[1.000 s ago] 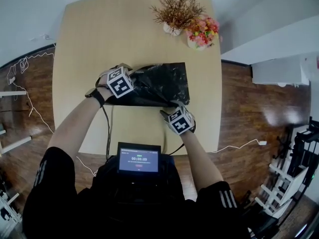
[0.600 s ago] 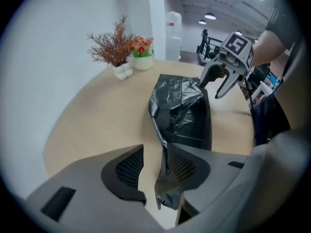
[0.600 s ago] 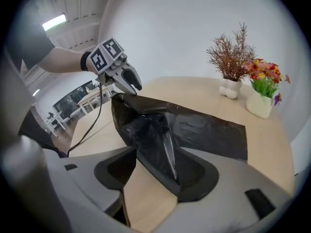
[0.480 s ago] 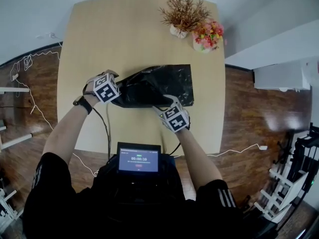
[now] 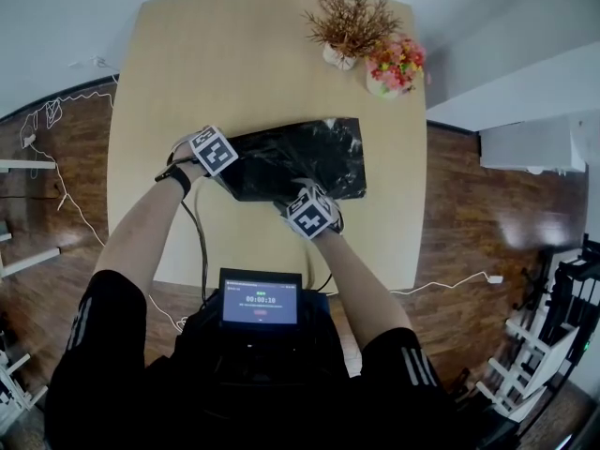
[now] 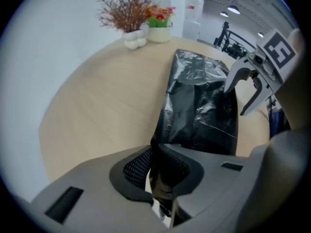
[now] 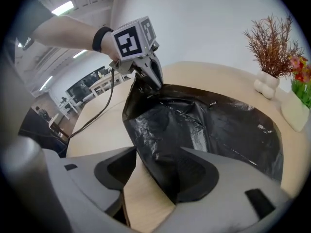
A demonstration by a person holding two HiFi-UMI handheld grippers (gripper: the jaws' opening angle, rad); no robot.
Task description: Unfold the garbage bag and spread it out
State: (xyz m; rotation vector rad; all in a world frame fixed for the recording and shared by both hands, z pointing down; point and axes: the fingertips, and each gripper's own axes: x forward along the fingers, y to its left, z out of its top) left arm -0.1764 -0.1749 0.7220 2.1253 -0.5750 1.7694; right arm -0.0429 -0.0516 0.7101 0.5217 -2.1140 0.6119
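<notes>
A black garbage bag [image 5: 300, 157] lies crumpled and partly folded on the round pale wooden table [image 5: 244, 54]. My left gripper [image 5: 225, 160] is at the bag's left corner. In the left gripper view its jaws [image 6: 163, 178] are closing and pinch a strip of black plastic [image 6: 194, 110]. My right gripper [image 5: 300, 195] is at the bag's near edge with its jaws apart. In the right gripper view the bag [image 7: 194, 125] lies against one pad of the right gripper [image 7: 153, 178], and bare table shows in the gap. The left gripper [image 7: 153, 79] lifts the far corner.
A dried plant in a white vase [image 5: 349, 26] and a pot of pink flowers [image 5: 394, 64] stand at the table's far right. A screen [image 5: 261, 300] sits at my chest, and a cable [image 5: 199, 242] runs over the near table edge. Wooden floor surrounds the table.
The left gripper has moved right onto the bag's left corner and closed on it. The right gripper has shifted left and forward over the bag's near edge.
</notes>
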